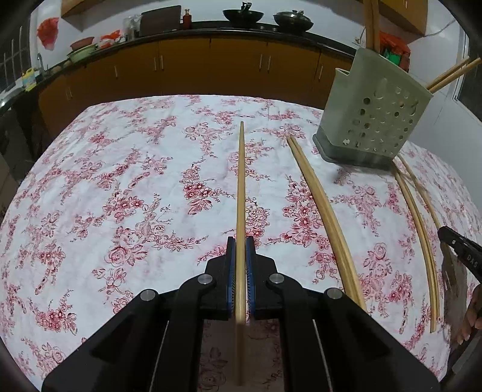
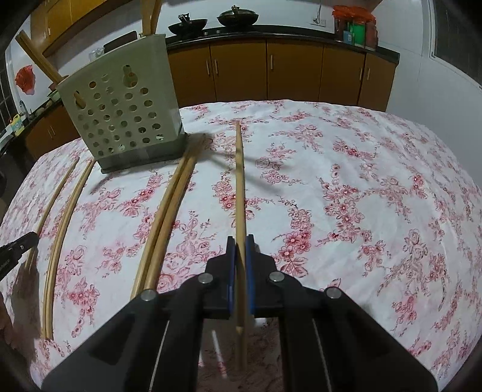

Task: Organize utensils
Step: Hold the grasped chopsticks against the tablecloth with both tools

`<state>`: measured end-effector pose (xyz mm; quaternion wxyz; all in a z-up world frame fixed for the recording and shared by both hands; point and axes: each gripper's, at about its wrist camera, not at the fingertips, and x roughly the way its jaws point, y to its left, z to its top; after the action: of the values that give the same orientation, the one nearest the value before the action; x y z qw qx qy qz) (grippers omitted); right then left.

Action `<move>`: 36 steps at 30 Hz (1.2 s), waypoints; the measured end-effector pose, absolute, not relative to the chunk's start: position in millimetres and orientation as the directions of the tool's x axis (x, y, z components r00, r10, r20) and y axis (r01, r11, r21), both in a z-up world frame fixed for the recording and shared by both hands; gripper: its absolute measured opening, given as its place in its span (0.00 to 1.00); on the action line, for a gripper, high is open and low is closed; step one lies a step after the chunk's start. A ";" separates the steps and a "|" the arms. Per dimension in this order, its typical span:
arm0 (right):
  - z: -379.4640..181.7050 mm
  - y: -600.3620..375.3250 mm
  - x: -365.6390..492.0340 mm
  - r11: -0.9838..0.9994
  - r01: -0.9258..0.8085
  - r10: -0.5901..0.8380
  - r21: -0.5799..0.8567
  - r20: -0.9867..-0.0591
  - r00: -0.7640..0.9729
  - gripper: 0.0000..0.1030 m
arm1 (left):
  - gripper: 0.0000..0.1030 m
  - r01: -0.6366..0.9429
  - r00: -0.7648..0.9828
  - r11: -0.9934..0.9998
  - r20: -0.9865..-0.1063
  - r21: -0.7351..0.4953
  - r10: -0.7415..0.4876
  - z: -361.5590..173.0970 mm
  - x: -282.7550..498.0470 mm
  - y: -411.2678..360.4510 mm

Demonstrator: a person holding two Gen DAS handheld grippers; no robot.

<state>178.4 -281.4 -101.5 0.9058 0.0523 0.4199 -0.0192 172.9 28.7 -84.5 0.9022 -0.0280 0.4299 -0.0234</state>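
My left gripper (image 1: 240, 244) is shut on a wooden chopstick (image 1: 241, 187) that points forward above the table. My right gripper (image 2: 240, 242) is shut on another wooden chopstick (image 2: 240, 181), also pointing forward. A pale green perforated utensil holder (image 1: 373, 120) stands at the back right in the left wrist view and at the back left in the right wrist view (image 2: 123, 114); it has chopsticks (image 1: 452, 75) sticking out of it. A pair of chopsticks (image 1: 325, 217) and a second loose pair (image 1: 418, 223) lie on the cloth; the right wrist view shows them too (image 2: 165, 217) (image 2: 60, 229).
The table has a white cloth with red flowers (image 1: 135, 196). Brown cabinets (image 1: 211, 66) with a dark counter run behind it, bearing woks (image 1: 242, 15) and jars. The other gripper's black tip (image 1: 461, 250) shows at the right edge.
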 end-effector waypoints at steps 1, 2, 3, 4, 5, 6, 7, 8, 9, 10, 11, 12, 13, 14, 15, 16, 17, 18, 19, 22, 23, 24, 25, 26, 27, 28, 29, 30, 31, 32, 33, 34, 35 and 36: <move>-101.5 -281.6 178.3 0.994 0.079 0.011 0.081 -0.763 0.647 0.09 | 0.08 0.018 0.629 0.997 -0.774 -0.081 -0.074 -84.5 173.1 29.9; -101.6 -282.0 178.3 0.993 0.080 0.012 0.084 -0.763 0.647 0.09 | 0.08 0.018 0.629 0.996 -0.773 -0.087 -0.079 -84.7 172.4 31.9; -101.4 -281.5 177.8 0.993 0.080 0.013 0.085 -0.763 0.647 0.09 | 0.08 0.017 0.629 0.995 -0.773 -0.094 -0.084 -84.8 172.4 33.0; -101.4 -281.5 177.7 0.993 0.082 0.013 0.086 -0.763 0.647 0.09 | 0.08 0.017 0.629 0.995 -0.772 -0.098 -0.087 -84.8 172.4 33.5; -101.3 -281.0 177.4 0.993 0.083 0.012 0.085 -0.763 0.646 0.09 | 0.08 0.017 0.629 0.995 -0.772 -0.098 -0.087 -84.8 172.6 34.3; -101.3 -281.2 177.6 0.993 0.083 0.011 0.085 -0.763 0.646 0.09 | 0.08 0.017 0.629 0.995 -0.772 -0.098 -0.087 -84.8 172.5 34.5; -101.1 -281.2 177.4 0.993 0.083 0.012 0.085 -0.763 0.646 0.09 | 0.08 0.017 0.629 0.995 -0.772 -0.097 -0.086 -84.7 172.5 34.7; -101.1 -281.2 177.5 0.993 0.082 0.012 0.085 -0.763 0.646 0.09 | 0.08 0.017 0.629 0.995 -0.773 -0.096 -0.086 -84.8 172.5 34.9; -101.1 -281.3 177.5 0.993 0.082 0.012 0.086 -0.763 0.646 0.09 | 0.08 0.017 0.629 0.995 -0.772 -0.099 -0.087 -84.7 172.5 35.0; -101.1 -281.4 177.6 0.993 0.083 0.013 0.086 -0.763 0.646 0.09 | 0.08 0.017 0.629 0.995 -0.772 -0.099 -0.088 -84.6 172.5 34.7; -101.1 -281.2 177.6 0.993 0.083 0.013 0.086 -0.763 0.646 0.09 | 0.08 0.017 0.629 0.995 -0.772 -0.099 -0.087 -84.5 172.5 34.5; -101.1 -281.3 177.7 0.993 0.083 0.013 0.087 -0.763 0.646 0.09 | 0.08 0.017 0.629 0.995 -0.772 -0.099 -0.088 -84.6 172.5 34.6; -101.1 -280.7 177.4 0.993 0.083 0.012 0.086 -0.763 0.646 0.09 | 0.08 0.017 0.629 0.995 -0.772 -0.098 -0.087 -84.5 172.5 34.4; -101.1 -280.4 177.4 0.993 0.083 0.012 0.086 -0.763 0.646 0.09 | 0.08 0.017 0.629 0.995 -0.772 -0.097 -0.086 -84.5 172.5 34.5; -101.0 -280.6 177.5 0.993 0.083 0.011 0.085 -0.763 0.646 0.09 | 0.08 0.017 0.629 0.995 -0.772 -0.097 -0.086 -84.5 172.5 34.6; -101.1 -281.0 177.4 0.993 0.083 0.012 0.085 -0.763 0.646 0.09 | 0.08 0.015 0.629 0.995 -0.773 -0.096 -0.084 -84.6 172.7 34.8; -101.1 -281.1 177.4 0.993 0.083 0.013 0.086 -0.763 0.646 0.09 | 0.08 0.015 0.629 0.995 -0.773 -0.094 -0.082 -84.6 172.7 35.0; -101.1 -281.1 177.4 0.993 0.083 0.013 0.087 -0.763 0.646 0.09 | 0.08 0.015 0.629 0.996 -0.773 -0.093 -0.082 -84.7 172.7 35.1; -101.3 -281.0 177.2 0.993 0.083 0.014 0.088 -0.763 0.647 0.09 | 0.08 0.015 0.629 0.996 -0.773 -0.092 -0.081 -84.6 172.5 35.0; -101.5 -281.2 176.8 0.992 0.083 0.016 0.091 -0.763 0.647 0.09 | 0.08 0.014 0.629 0.996 -0.773 -0.092 -0.081 -84.4 172.4 34.7; -101.5 -281.2 176.8 0.992 0.083 0.016 0.091 -0.763 0.647 0.09 | 0.08 0.014 0.629 0.996 -0.773 -0.093 -0.081 -84.4 172.4 34.5; -101.5 -281.3 176.8 0.992 0.083 0.016 0.091 -0.762 0.647 0.09 | 0.08 0.014 0.629 0.996 -0.773 -0.093 -0.081 -84.4 172.4 34.6; -101.6 -281.3 176.8 0.992 0.083 0.016 0.090 -0.763 0.647 0.09 | 0.08 0.014 0.629 0.996 -0.773 -0.092 -0.081 -84.3 172.4 34.2; -101.6 -281.4 176.8 0.992 0.083 0.016 0.090 -0.762 0.647 0.09 | 0.08 0.014 0.629 0.996 -0.773 -0.092 -0.080 -84.3 172.3 34.1; -101.6 -281.4 176.8 0.992 0.083 0.016 0.090 -0.762 0.647 0.09 | 0.08 0.014 0.629 0.996 -0.773 -0.092 -0.080 -84.3 172.3 34.1; -101.6 -281.4 176.7 0.992 0.083 0.016 0.091 -0.762 0.647 0.09 | 0.08 0.014 0.629 0.996 -0.773 -0.092 -0.080 -84.2 172.3 34.0; -101.7 -281.5 176.7 0.992 0.083 0.016 0.091 -0.762 0.647 0.09 | 0.08 0.014 0.629 0.996 -0.773 -0.093 -0.081 -84.3 172.3 34.5; -101.7 -281.5 176.7 0.992 0.083 0.016 0.091 -0.762 0.647 0.09 | 0.08 0.014 0.629 0.996 -0.773 -0.093 -0.080 -84.2 172.3 34.0; -101.7 -281.5 176.7 0.992 0.083 0.016 0.091 -0.762 0.647 0.09 | 0.08 0.013 0.629 0.996 -0.773 -0.093 -0.080 -84.1 172.3 33.7; -101.7 -281.5 176.7 0.992 0.083 0.016 0.091 -0.762 0.647 0.09 | 0.08 0.013 0.629 0.996 -0.773 -0.092 -0.080 -84.1 172.3 33.6; -101.8 -281.5 176.6 0.992 0.082 0.017 0.093 -0.762 0.647 0.09 | 0.08 0.014 0.629 0.996 -0.773 -0.092 -0.080 -84.1 172.3 33.7; -101.8 -281.8 176.6 0.992 0.082 0.019 0.095 -0.762 0.647 0.09 | 0.08 0.014 0.629 0.996 -0.773 -0.093 -0.080 -84.0 172.2 33.5; -101.8 -282.2 176.2 0.992 0.081 0.023 0.099 -0.761 0.648 0.09 | 0.08 0.014 0.630 0.995 -0.772 -0.096 -0.083 -83.9 172.0 34.3; -101.8 -282.5 175.8 0.992 0.078 0.024 0.097 -0.762 0.648 0.09 | 0.08 0.016 0.630 0.995 -0.772 -0.095 -0.083 -83.8 171.4 33.5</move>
<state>175.8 -282.5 -101.8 0.9056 0.0608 0.4195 -0.0150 171.4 33.5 -83.8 0.9018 -0.0396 0.4294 -0.0274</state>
